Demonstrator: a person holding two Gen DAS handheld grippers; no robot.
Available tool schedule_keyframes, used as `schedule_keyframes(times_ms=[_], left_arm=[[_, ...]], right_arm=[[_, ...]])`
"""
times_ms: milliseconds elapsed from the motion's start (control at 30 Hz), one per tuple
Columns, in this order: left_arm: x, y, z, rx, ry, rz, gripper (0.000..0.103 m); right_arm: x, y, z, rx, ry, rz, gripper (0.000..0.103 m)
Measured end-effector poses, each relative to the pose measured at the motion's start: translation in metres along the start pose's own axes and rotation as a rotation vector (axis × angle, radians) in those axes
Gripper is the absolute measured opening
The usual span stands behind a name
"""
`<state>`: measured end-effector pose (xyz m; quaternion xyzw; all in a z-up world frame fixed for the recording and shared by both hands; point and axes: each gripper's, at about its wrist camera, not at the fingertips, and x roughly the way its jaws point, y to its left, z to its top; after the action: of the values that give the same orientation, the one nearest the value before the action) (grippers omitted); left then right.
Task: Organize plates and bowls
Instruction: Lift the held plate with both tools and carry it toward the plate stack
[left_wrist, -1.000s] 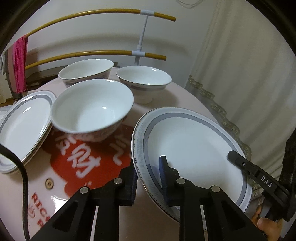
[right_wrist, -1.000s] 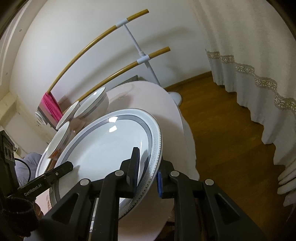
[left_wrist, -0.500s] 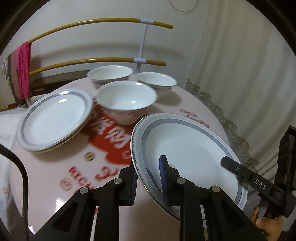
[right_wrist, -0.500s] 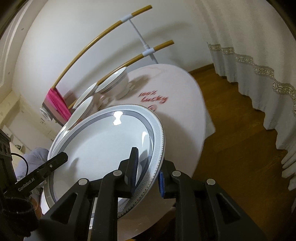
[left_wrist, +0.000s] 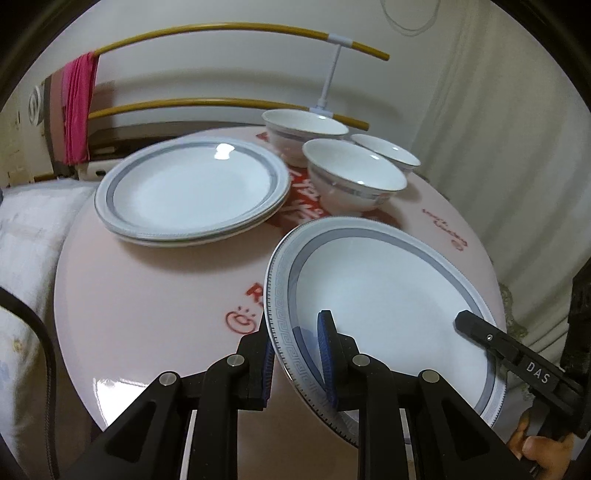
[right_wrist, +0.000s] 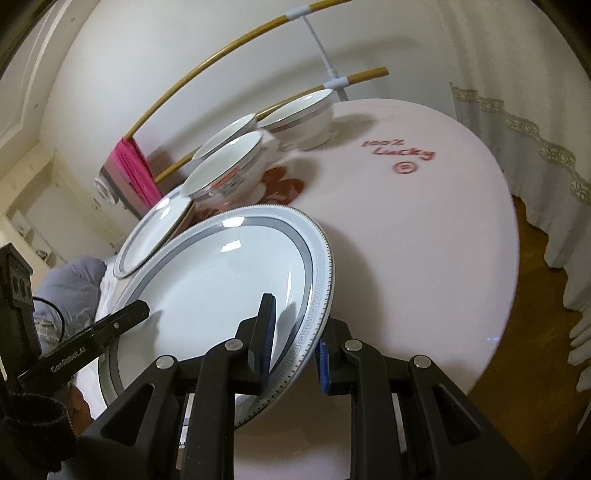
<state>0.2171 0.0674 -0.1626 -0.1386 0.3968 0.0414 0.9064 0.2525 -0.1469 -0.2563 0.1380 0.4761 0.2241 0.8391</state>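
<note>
A white plate with a grey band is held above the round pink table by both grippers. My left gripper is shut on its near-left rim. My right gripper is shut on its right rim; the right gripper's finger shows in the left wrist view. A stack of matching plates lies at the table's back left, also in the right wrist view. Three white bowls stand behind: one near, one far, one at the right.
A drying rack with yellow bars and a pink cloth stands behind the table. White curtains hang at the right. Wooden floor lies beyond the table's right edge. White bedding lies at the left.
Both grippers have lifted the plate and pulled it back toward the table's near edge; the bowls and plate stack now sit farther away in view.
</note>
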Motion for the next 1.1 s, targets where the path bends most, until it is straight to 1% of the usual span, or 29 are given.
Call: schedule_keyframes(times_ms=[233,367,533,600,667,900,1100], left_arm=[[0.006,0.021,-0.003,-0.046,0.024,-0.064,0.019],[0.004,0.026,-0.003,-0.045,0.018,-0.073,0.019],[0.010,0.030,0.001,-0.015,0.009,-0.088,0.019],[0.014,0.026,0.002,-0.004,0.000,-0.088,0.018],[0.009,0.027,0.000,-0.003,-0.017,-0.092,0.017],[-0.015,0.038,-0.001,-0.013,-0.066,-0.108,0.016],[-0.049,0.052,0.000,-0.015,-0.140,-0.109,0.016]], right_arm=[[0.001,0.004,-0.004,-0.017,-0.013,-0.019,0.018],[0.001,0.006,-0.005,-0.016,-0.018,-0.026,0.018],[0.002,0.007,-0.004,-0.021,-0.016,-0.032,0.018],[0.002,0.007,-0.004,-0.023,-0.014,-0.033,0.018],[0.000,0.008,-0.005,-0.020,-0.015,-0.027,0.018],[-0.007,0.019,-0.008,-0.007,-0.005,0.000,0.019],[-0.016,0.040,-0.004,-0.023,-0.014,0.033,0.019]])
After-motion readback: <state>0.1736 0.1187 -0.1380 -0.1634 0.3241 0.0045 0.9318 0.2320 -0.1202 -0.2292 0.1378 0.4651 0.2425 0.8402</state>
